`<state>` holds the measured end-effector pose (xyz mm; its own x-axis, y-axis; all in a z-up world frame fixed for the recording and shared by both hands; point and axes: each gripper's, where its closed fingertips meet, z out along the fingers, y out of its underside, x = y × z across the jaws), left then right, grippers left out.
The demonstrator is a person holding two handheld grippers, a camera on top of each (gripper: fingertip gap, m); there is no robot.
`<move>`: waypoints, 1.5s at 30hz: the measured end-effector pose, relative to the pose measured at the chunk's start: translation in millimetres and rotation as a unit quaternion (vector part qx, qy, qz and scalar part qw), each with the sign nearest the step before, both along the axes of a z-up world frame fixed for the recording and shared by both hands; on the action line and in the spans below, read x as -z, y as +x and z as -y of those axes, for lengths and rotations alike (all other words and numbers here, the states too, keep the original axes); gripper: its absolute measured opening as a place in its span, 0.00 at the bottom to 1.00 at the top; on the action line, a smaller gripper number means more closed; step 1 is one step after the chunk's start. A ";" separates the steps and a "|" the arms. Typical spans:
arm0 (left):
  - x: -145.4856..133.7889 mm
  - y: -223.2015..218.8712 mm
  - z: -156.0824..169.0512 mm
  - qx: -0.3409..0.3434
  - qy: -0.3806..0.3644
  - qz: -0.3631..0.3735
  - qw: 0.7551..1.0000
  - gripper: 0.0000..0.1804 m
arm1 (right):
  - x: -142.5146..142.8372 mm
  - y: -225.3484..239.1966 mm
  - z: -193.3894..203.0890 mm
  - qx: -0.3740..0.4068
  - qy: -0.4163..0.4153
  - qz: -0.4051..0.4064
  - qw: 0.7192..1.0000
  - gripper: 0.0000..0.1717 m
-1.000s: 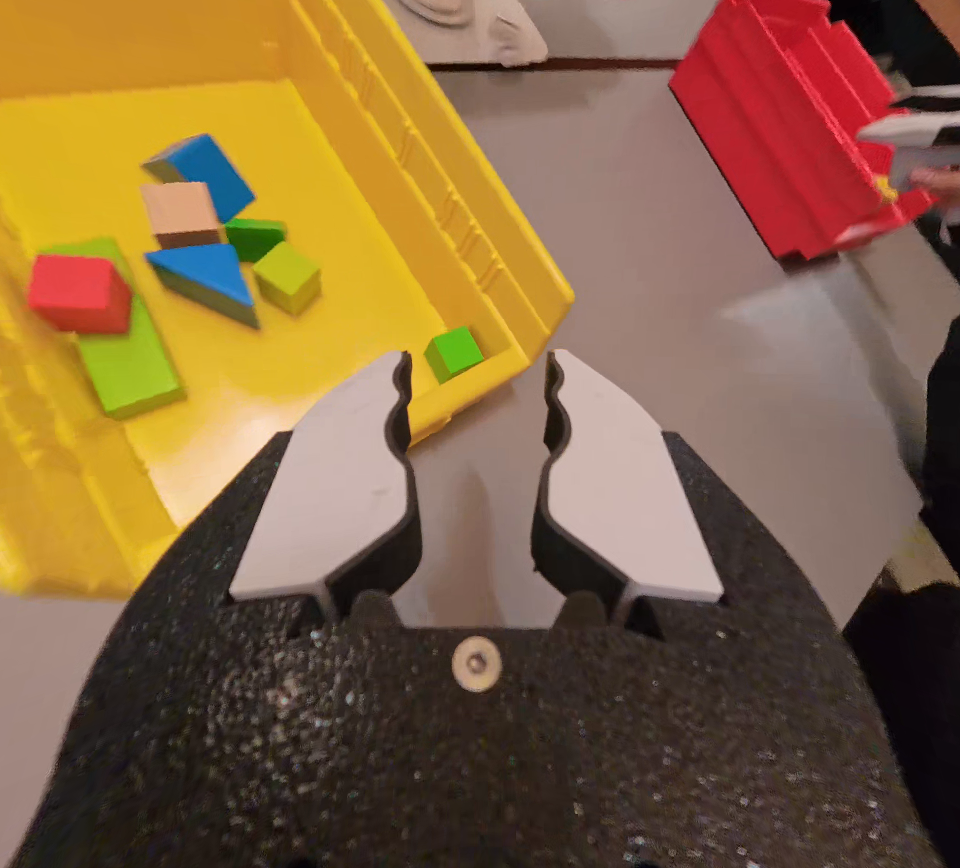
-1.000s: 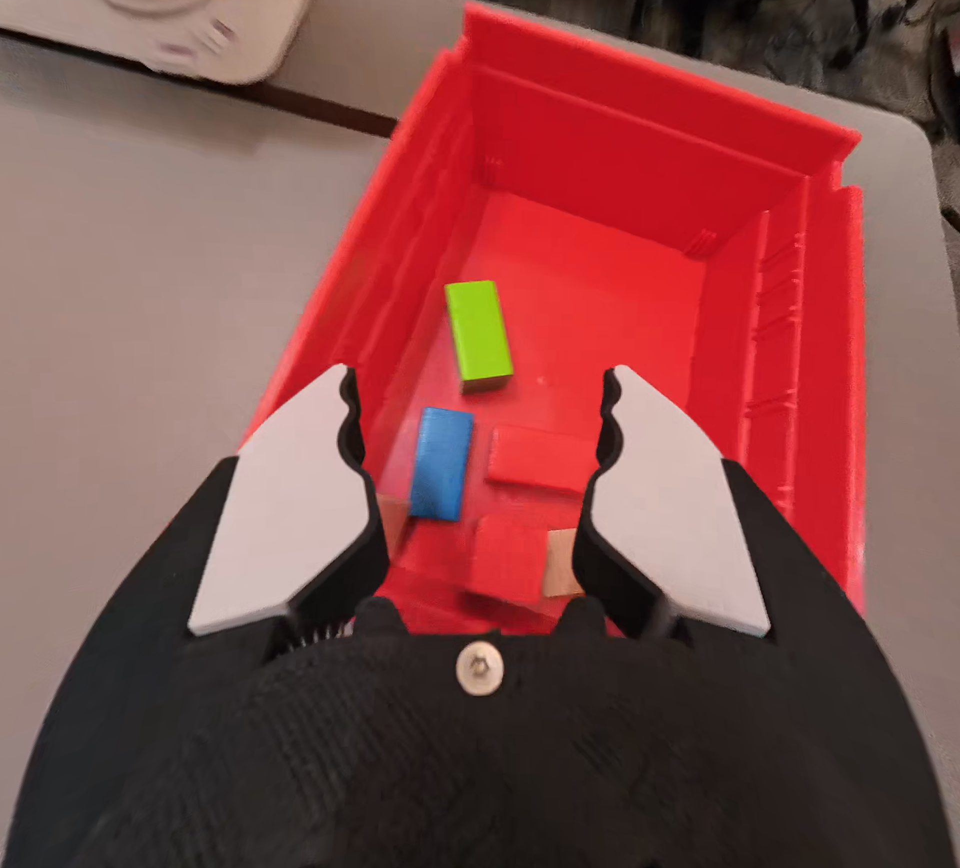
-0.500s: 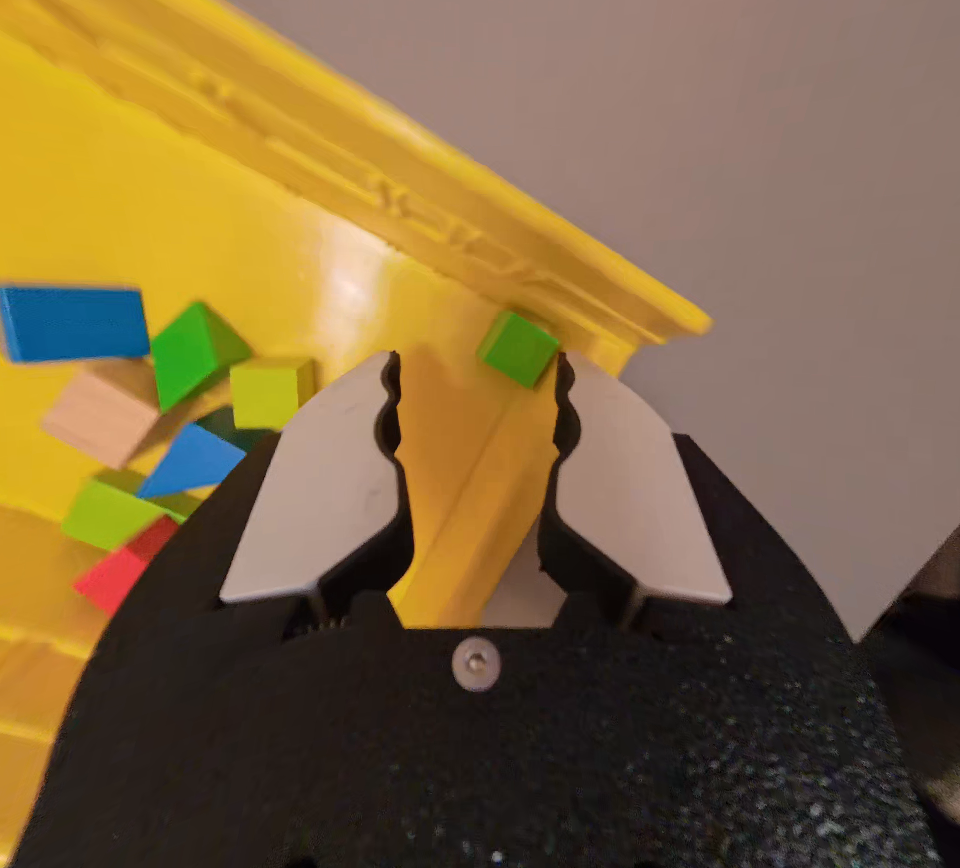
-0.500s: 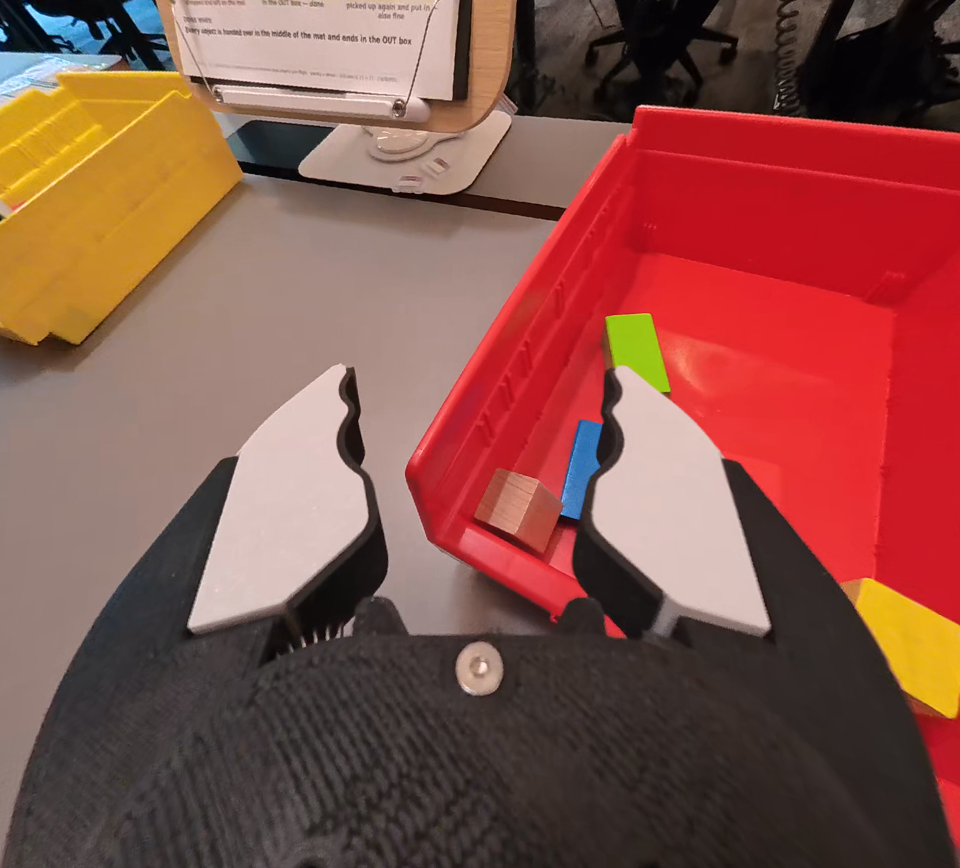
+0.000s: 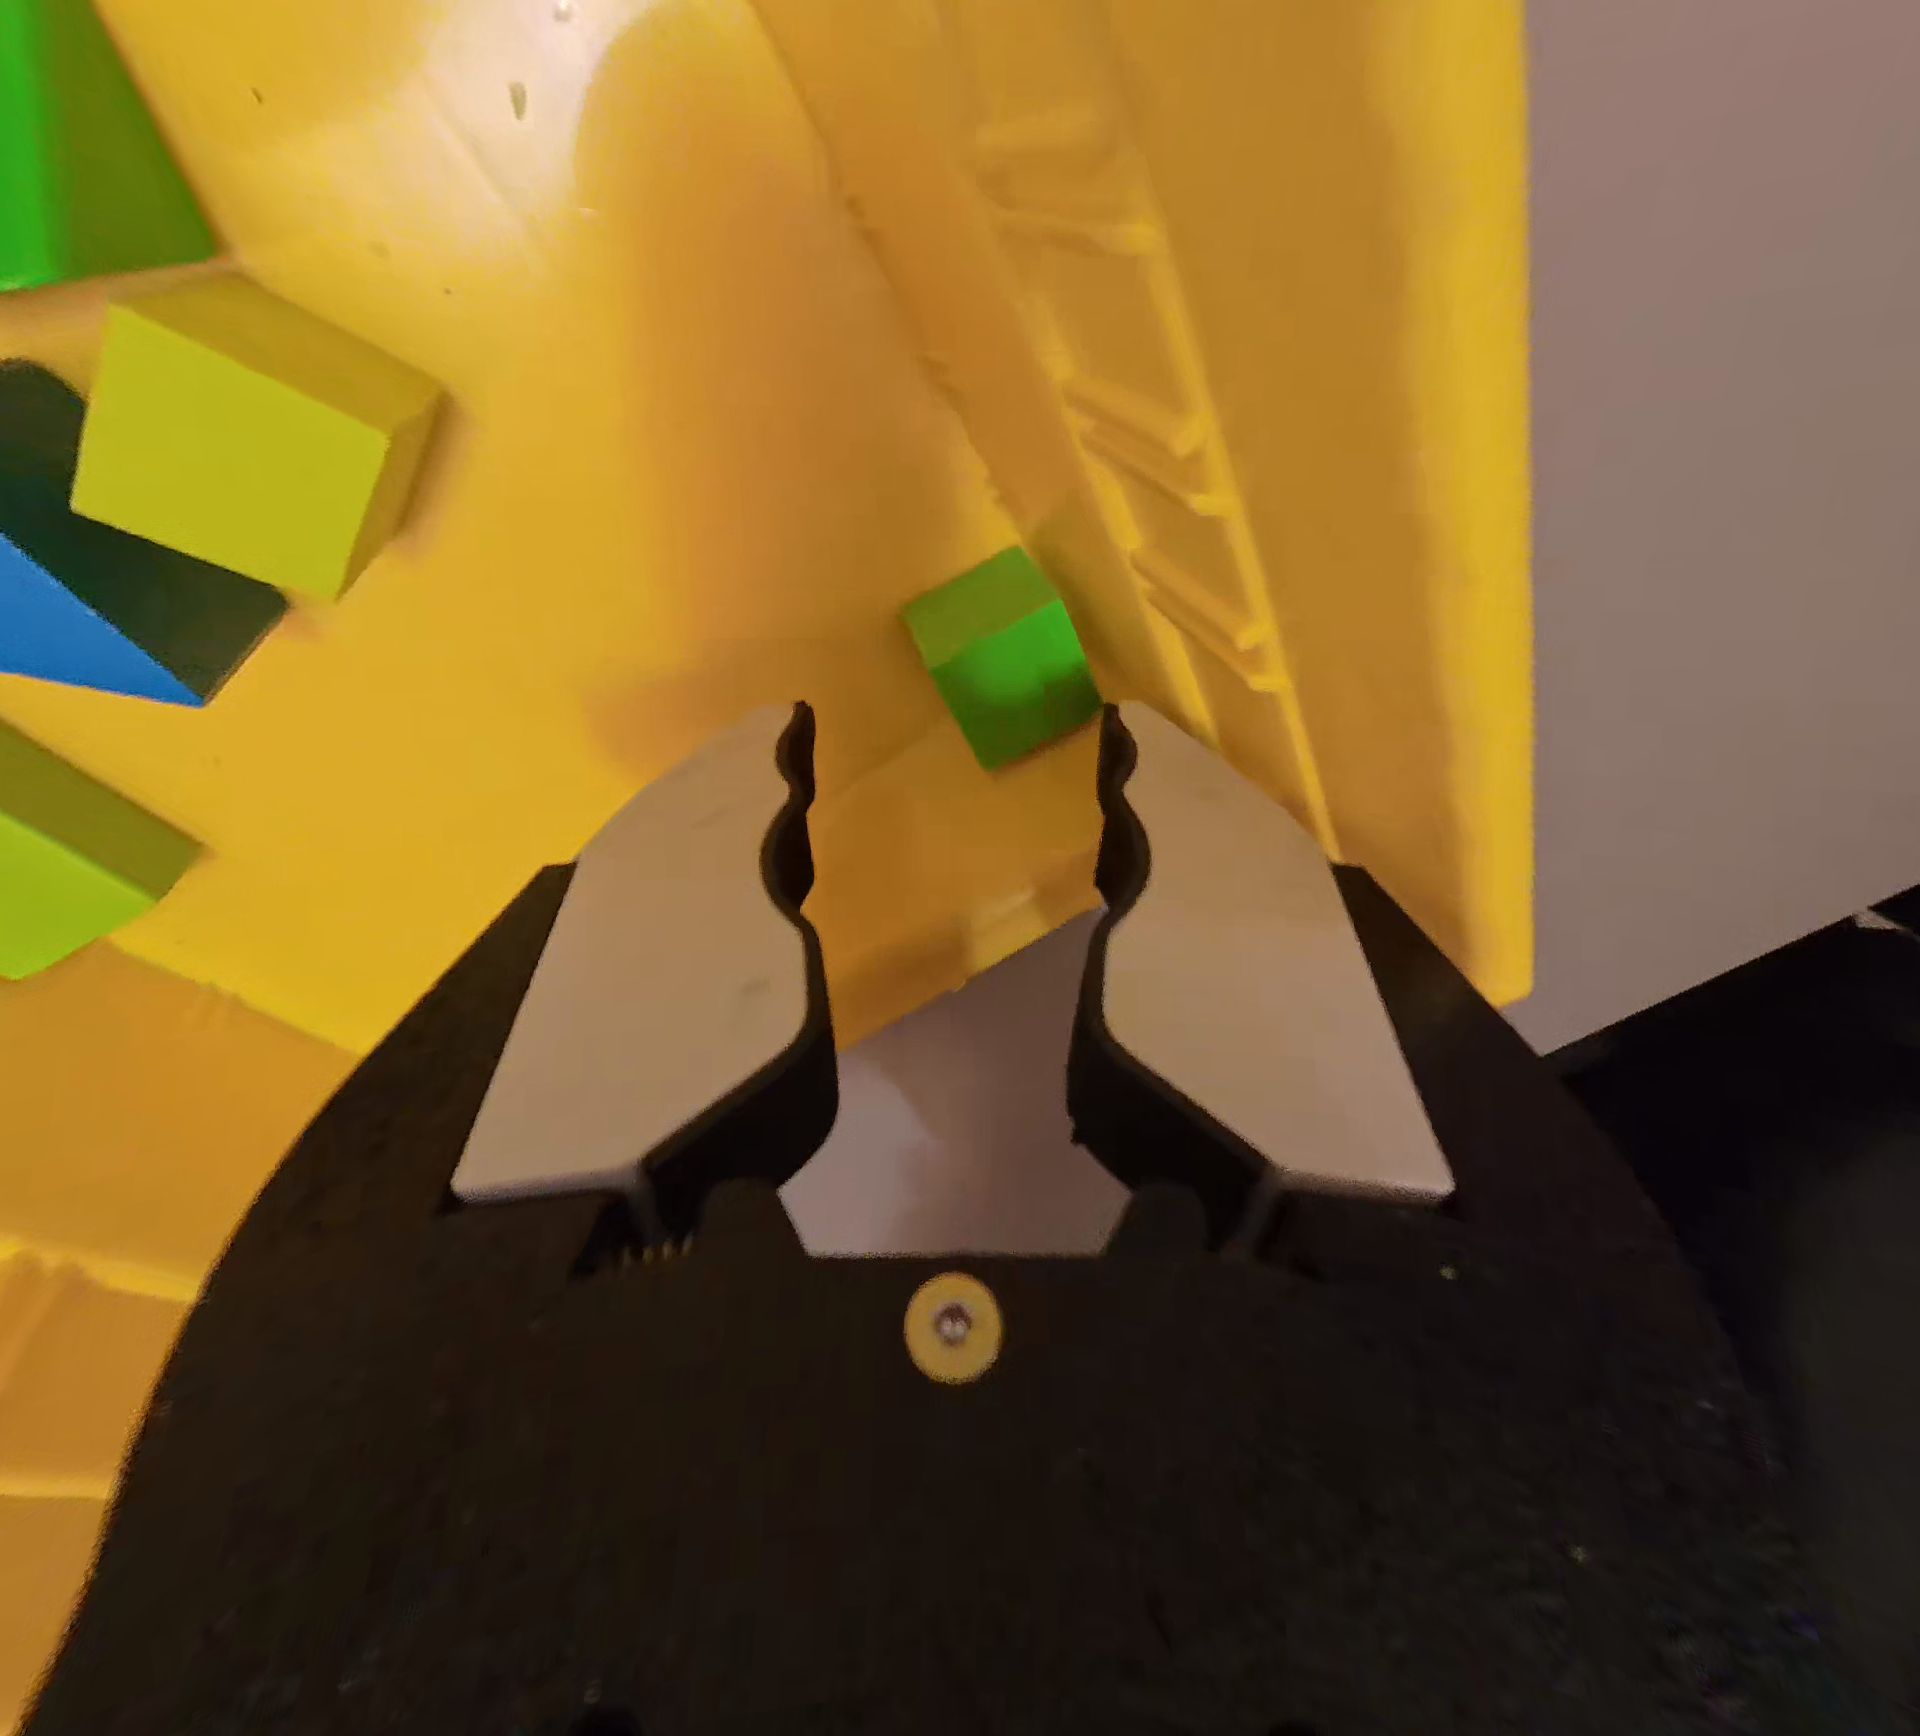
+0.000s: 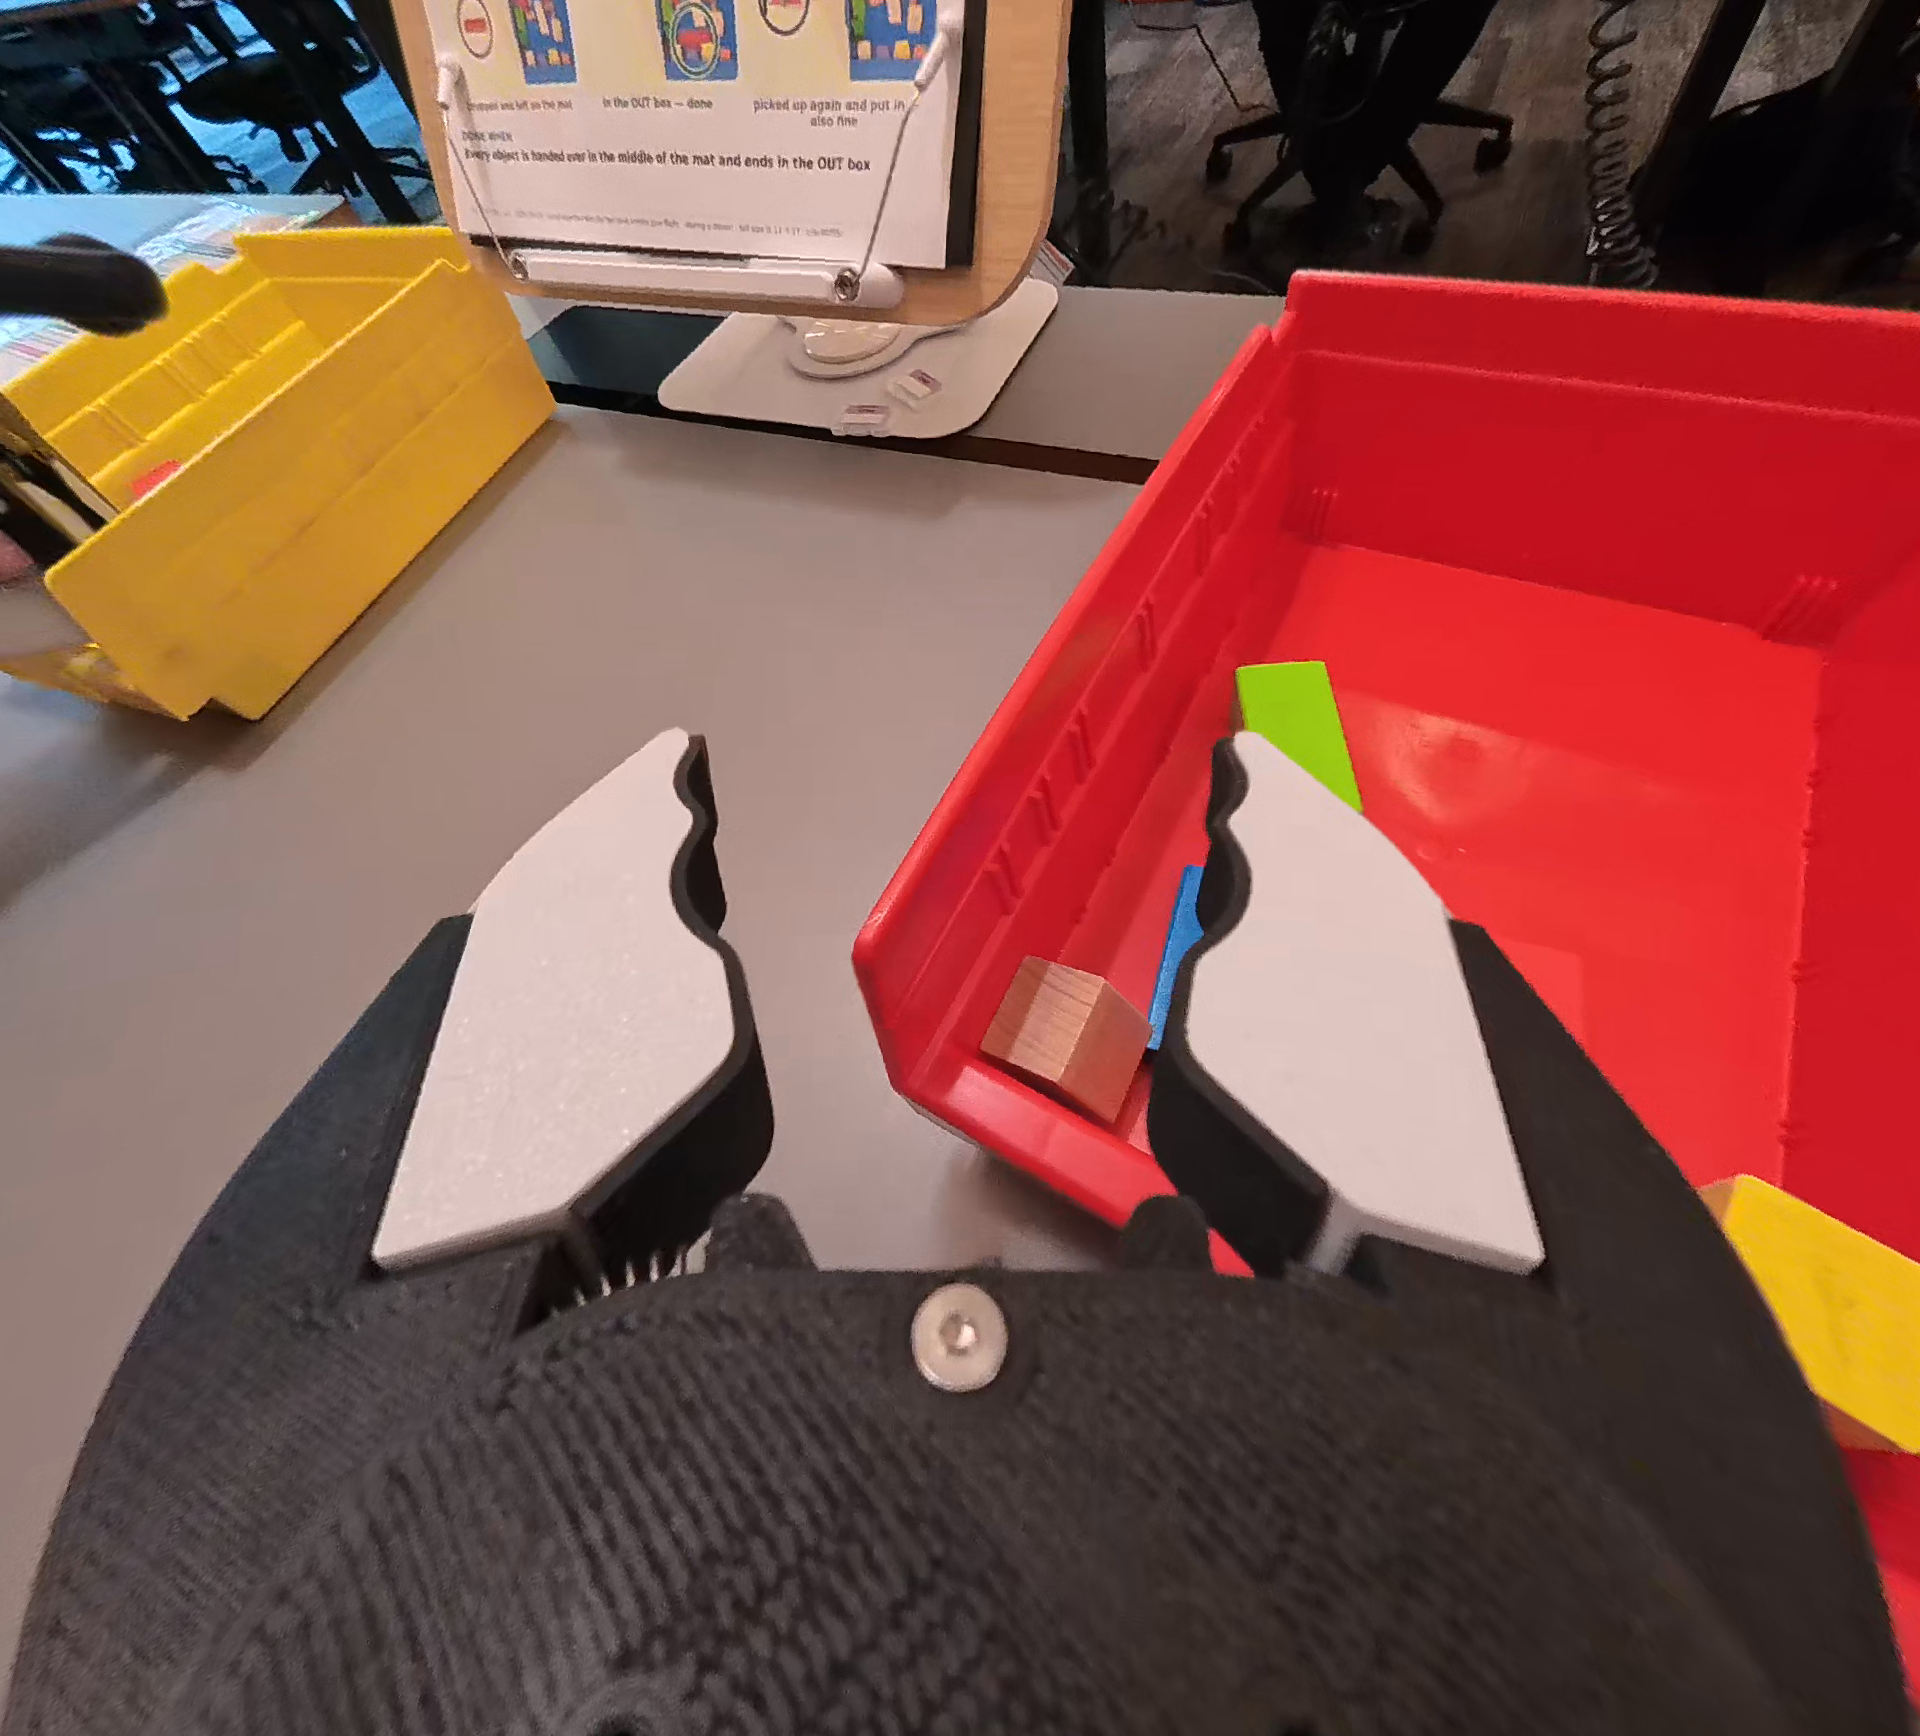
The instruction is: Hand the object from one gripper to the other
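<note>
In the left wrist view my left gripper (image 5: pixel 954 725) is open and empty, low over the corner of the yellow bin (image 5: pixel 1351 232). A small green cube (image 5: pixel 1003 660) lies on the bin floor against the side wall, just beyond my fingertips and nearer the right finger (image 5: pixel 1195 855); the pads do not touch it. More blocks lie at the left: a lime cube (image 5: pixel 244 429), a blue wedge (image 5: pixel 73 637) and green pieces (image 5: pixel 62 117). In the right wrist view my right gripper (image 6: pixel 961 756) is wide open and empty over the grey table (image 6: pixel 623 647), beside the red bin (image 6: pixel 1558 439).
The red bin holds a lime block (image 6: pixel 1294 720), a blue block (image 6: pixel 1179 948), a wooden cube (image 6: pixel 1070 1032) and a yellow block (image 6: pixel 1829 1302). The yellow bin (image 6: pixel 291 460) stands at the far left. An instruction board on a stand (image 6: pixel 717 76) stands at the table's back. Some 45 cm of space lies between my two pairs of fingers.
My left gripper has swung down into the yellow bin's corner and closed in on the small green cube. My right gripper has lifted back from over the red bin to the table beside it.
</note>
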<state>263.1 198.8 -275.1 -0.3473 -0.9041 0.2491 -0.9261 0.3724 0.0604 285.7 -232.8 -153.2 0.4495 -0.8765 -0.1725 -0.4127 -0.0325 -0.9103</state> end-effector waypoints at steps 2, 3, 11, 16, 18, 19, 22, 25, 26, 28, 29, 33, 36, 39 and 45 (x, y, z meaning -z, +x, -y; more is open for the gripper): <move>-0.4 1.1 2.7 -0.012 -0.009 -0.002 1.000 0.28 | -3.6 -1.0 1.9 0.003 0.006 0.004 1.000 0.53; -0.4 1.2 4.5 -0.020 -0.014 -0.004 1.000 0.28 | -4.9 -1.8 2.1 0.002 0.010 0.005 1.000 0.53; 2.7 2.0 8.8 -0.025 -0.009 0.004 1.000 0.19 | -11.7 -4.0 1.5 -0.002 0.024 0.012 1.000 0.53; -1.1 9.7 -11.9 -0.011 0.039 0.042 0.998 0.15 | -15.2 -5.9 1.0 -0.005 0.028 0.015 0.999 0.53; -2.2 12.2 -17.4 -0.016 0.037 0.048 0.998 0.16 | -16.3 -6.8 1.2 -0.006 0.030 0.015 0.999 0.53; -2.9 12.2 -18.9 -0.023 0.032 0.047 0.998 0.18 | -17.1 -7.1 2.0 -0.005 0.029 0.017 0.999 0.53; -6.2 9.4 -14.8 -0.050 0.008 0.038 0.998 0.21 | -20.6 -7.2 4.9 -0.001 0.034 0.022 0.999 0.53; -4.2 5.8 -8.3 -0.059 0.010 0.028 0.998 0.23 | -20.2 -6.7 5.0 -0.002 0.040 0.021 0.999 0.53; -2.2 4.7 -6.6 -0.064 0.013 0.022 0.998 0.23 | -19.2 -6.6 4.5 -0.003 0.041 0.019 0.999 0.53; 3.2 3.0 -2.7 -0.073 0.017 0.009 0.997 0.22 | -18.3 -6.4 2.9 -0.005 0.040 0.018 0.999 0.53; 6.6 2.1 -4.9 -0.076 0.031 0.004 0.997 0.19 | -18.3 -6.5 1.8 -0.006 0.040 0.018 0.999 0.53; 7.0 2.2 -9.1 -0.064 0.058 0.011 0.996 0.14 | -18.5 -6.9 -3.5 -0.013 0.039 0.018 0.999 0.53; -15.5 6.5 -11.0 -0.040 0.054 0.067 0.996 0.14 | -21.6 -7.7 -12.3 -0.024 0.047 0.023 0.998 0.52; -60.4 12.7 0.1 -0.024 -0.015 0.175 0.984 0.14 | -28.3 -11.4 -31.0 -0.055 0.056 0.034 0.996 0.53; -155.7 -33.9 84.5 0.093 -0.280 0.346 0.891 0.14 | -60.3 -44.8 -108.9 -0.214 0.137 0.076 0.964 0.43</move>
